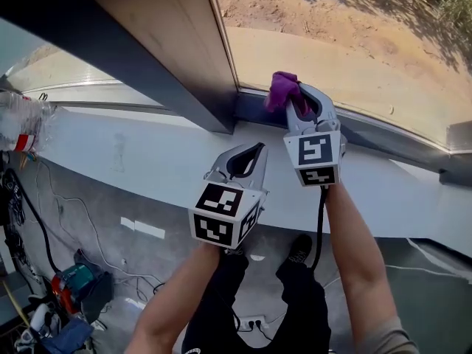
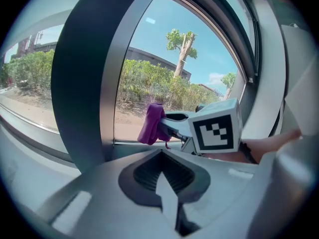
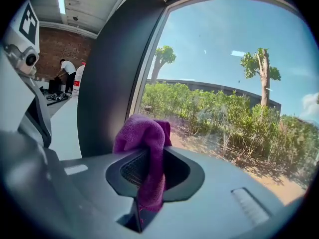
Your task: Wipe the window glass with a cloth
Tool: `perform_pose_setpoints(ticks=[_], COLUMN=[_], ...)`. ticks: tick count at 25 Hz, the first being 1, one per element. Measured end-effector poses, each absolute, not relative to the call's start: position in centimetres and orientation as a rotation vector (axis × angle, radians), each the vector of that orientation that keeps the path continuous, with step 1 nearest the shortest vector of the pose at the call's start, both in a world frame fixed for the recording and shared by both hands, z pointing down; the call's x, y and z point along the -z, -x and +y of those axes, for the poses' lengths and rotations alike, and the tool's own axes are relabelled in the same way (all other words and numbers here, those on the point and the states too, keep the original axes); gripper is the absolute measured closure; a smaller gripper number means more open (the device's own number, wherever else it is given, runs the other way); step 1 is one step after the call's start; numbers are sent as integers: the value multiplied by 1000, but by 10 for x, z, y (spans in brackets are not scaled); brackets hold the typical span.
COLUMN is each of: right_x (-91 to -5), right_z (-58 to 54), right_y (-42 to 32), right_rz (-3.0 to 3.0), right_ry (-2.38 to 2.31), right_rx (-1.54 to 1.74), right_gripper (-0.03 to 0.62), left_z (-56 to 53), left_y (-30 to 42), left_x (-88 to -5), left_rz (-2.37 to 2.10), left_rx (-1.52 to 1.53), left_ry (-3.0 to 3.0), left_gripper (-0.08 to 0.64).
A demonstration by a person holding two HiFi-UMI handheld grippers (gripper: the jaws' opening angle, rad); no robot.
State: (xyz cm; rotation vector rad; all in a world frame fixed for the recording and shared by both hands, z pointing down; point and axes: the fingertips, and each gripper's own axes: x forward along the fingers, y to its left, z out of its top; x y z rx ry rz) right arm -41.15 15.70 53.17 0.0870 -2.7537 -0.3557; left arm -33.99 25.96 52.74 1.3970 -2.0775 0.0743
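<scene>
At the lower left corner of the window glass (image 1: 346, 57), just beside the dark upright frame post (image 1: 147, 57), the right gripper (image 1: 296, 100) was clamped on a purple cloth (image 3: 144, 143). A strip of the cloth ran down between the closed jaws, with a bunched wad standing proud of the tips. The wad sat at the bottom rail of the pane. Contact with the glass looked likely, though I could not confirm it.

The left gripper (image 1: 251, 153) was held back over the white sill (image 1: 147, 161), well short of the pane. Its jaws were together with nothing between them.

Risks, as judged:
- The grip was on a narrow strip only, so drag across the pane could pull the cloth free.
- The wad was small. Pressing hard or tilting could bring the hard jaw tips onto the glass and mark it.
- The start point was tight against the post and rail, so a sideways stroke could knock the frame or skip the corner.
- The idle left gripper was close beside the right forearm, so a wide sweep to the left could collide with it.

Containers: one crumpled clear plastic bottle (image 1: 21, 120) with a red label lay at the far left of the sill, well apart from the work. Its contents could not be made out.
</scene>
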Motion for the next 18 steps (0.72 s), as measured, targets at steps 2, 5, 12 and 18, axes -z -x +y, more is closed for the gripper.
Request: perform_pose_setpoints(ticks=[2,5,12,18], right_x=[-552,-580,-621,-588], right_z=[159,161,160,163], right_y=[415,418,415,410], right_rz=[-2715,-2640,-2503,-2527], right_ry=[-70,-48,11,79], right_rx=[346,330,282,242], right_gripper=[512,512,512,512], left_z=[260,262,263,260], left_y=[341,345,352,351], left_x=[-535,-544,-547,-533], left_rz=[-2076,-2063,-2066,-2088], left_rx=[-75,-74,-69,-50], left_ry=[-1393,-1388,-1380,-1368], left_gripper=[560,560,560,560])
